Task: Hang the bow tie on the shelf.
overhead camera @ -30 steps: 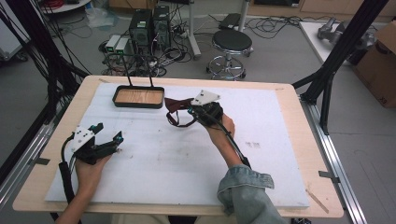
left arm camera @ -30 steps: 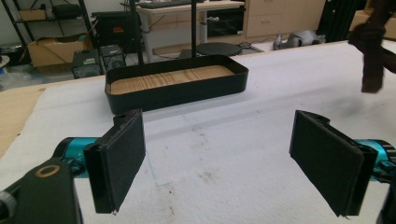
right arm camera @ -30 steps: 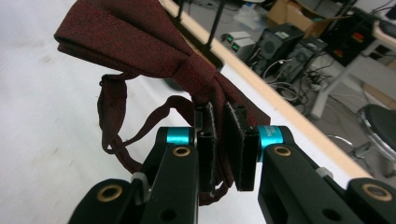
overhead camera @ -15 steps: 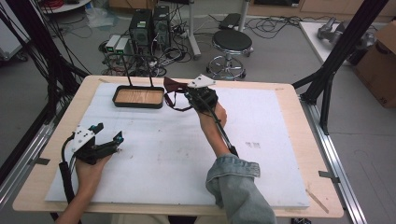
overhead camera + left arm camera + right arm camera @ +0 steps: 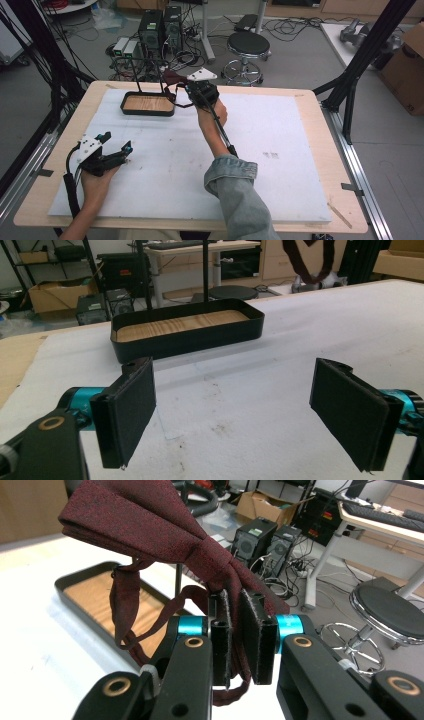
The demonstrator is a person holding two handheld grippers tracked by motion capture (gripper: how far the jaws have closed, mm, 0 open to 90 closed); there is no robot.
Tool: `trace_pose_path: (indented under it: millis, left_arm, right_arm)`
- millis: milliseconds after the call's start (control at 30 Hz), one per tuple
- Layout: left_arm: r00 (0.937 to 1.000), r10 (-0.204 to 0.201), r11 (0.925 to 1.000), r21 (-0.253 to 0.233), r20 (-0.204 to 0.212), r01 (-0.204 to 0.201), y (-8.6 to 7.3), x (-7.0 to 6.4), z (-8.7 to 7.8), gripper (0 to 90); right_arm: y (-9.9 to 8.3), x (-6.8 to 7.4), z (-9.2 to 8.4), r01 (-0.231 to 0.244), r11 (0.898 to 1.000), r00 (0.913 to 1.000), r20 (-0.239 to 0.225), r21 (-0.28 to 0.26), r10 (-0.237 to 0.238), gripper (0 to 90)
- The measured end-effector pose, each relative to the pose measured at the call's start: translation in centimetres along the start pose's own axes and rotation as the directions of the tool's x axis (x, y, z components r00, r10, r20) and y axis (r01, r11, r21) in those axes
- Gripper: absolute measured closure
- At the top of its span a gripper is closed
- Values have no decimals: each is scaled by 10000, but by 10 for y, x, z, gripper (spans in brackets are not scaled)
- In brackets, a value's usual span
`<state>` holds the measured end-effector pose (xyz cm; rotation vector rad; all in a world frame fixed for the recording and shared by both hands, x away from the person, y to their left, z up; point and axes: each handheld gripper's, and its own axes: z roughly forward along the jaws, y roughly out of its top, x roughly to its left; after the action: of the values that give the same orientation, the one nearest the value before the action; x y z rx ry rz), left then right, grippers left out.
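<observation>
A dark red bow tie (image 5: 150, 530) with a hanging strap is pinched at its knot by my right gripper (image 5: 236, 630), which is shut on it. In the high view the right gripper (image 5: 186, 87) holds the bow tie (image 5: 170, 79) above the right end of a black tray (image 5: 148, 104) with a wooden floor, beside a thin black stand (image 5: 136, 75) rising from the tray. My left gripper (image 5: 122, 150) rests low at the table's left, open with nothing between its pads (image 5: 129, 407). The left gripper view faces the tray (image 5: 187, 335) and the dangling tie strap (image 5: 307, 260).
A white foam sheet (image 5: 280, 150) covers the wooden table (image 5: 50, 165). Black frame posts (image 5: 360, 60) stand at the table's sides. Beyond the far edge are a stool (image 5: 248, 47), computer boxes (image 5: 160, 27) and floor cables.
My right gripper has carried the bow tie up and away toward the far edge, from the table's middle to above the tray's right end. The left gripper has stayed put.
</observation>
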<state>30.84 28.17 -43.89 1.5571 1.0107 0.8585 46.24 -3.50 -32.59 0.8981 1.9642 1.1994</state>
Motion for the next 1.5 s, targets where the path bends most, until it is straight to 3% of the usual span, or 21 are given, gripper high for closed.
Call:
trace_pose_path:
  millis: [300, 633, 900, 1233, 1500]
  left_arm:
    - [10000, -34, 10000, -17, 24, 34, 0, 0, 0, 188]
    - [10000, -8, 10000, 7, 22, 8, 0, 0, 0, 188]
    - [10000, 6, 10000, 21, 21, -6, 0, 0, 0, 188]
    - [10000, 11, 10000, 34, 79, -11, 0, -1, 0, 189]
    - [9999, 21, 10000, 33, 103, -21, 0, -1, 0, 190]
  right_arm:
    - [9, 6, 19, -567, 9982, 9983, 103, -202, 569, 826]
    - [10, 9, 29, -742, 9964, 9965, 342, -421, 757, 824]
    - [18, 7, 31, -936, 9918, 9954, 131, -876, 951, 823]
    - [18, 5, 43, -938, 9934, 9942, 460, -668, 970, 821]
    - [7, -3, 56, -1275, 9917, 9898, 619, -167, 1283, 811]
